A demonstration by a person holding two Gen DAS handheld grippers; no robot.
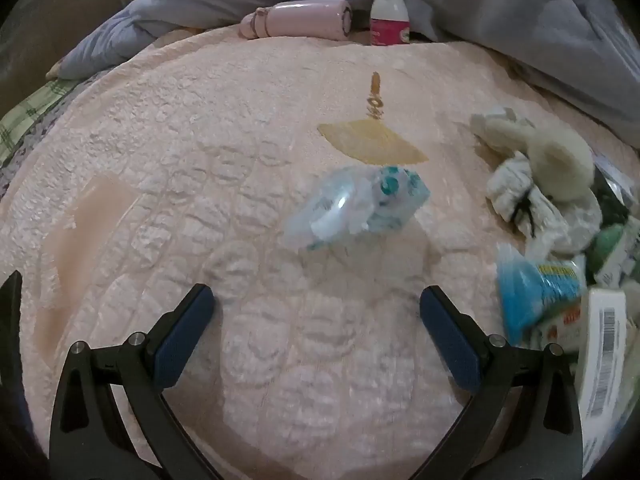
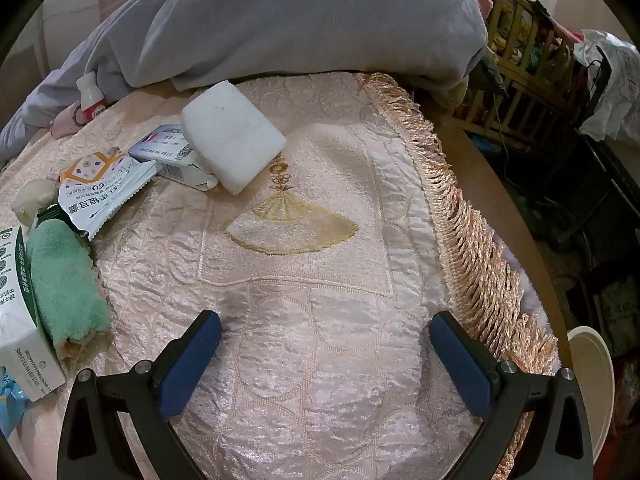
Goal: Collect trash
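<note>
Both tools stand spread and empty: the crumpled plastic wrapper (image 1: 356,208) lies on the pink quilted cover (image 1: 200,168) straight ahead of the left gripper (image 1: 316,328), its long axis crosswise to the fingers, whereas the right gripper (image 2: 325,346) faces bare cloth.

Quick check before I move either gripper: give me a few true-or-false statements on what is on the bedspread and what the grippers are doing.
1. The left gripper holds the crumpled clear plastic wrapper. False: its jaws are open and empty, the wrapper lies ahead of them.
2. The right gripper is open and empty. True.
3. The white foam block leans on a small carton. True.
4. The white bottle with the pink label lies flat. False: it stands upright by the grey blanket.
5. The green cloth lies beside a white box. True.
</note>
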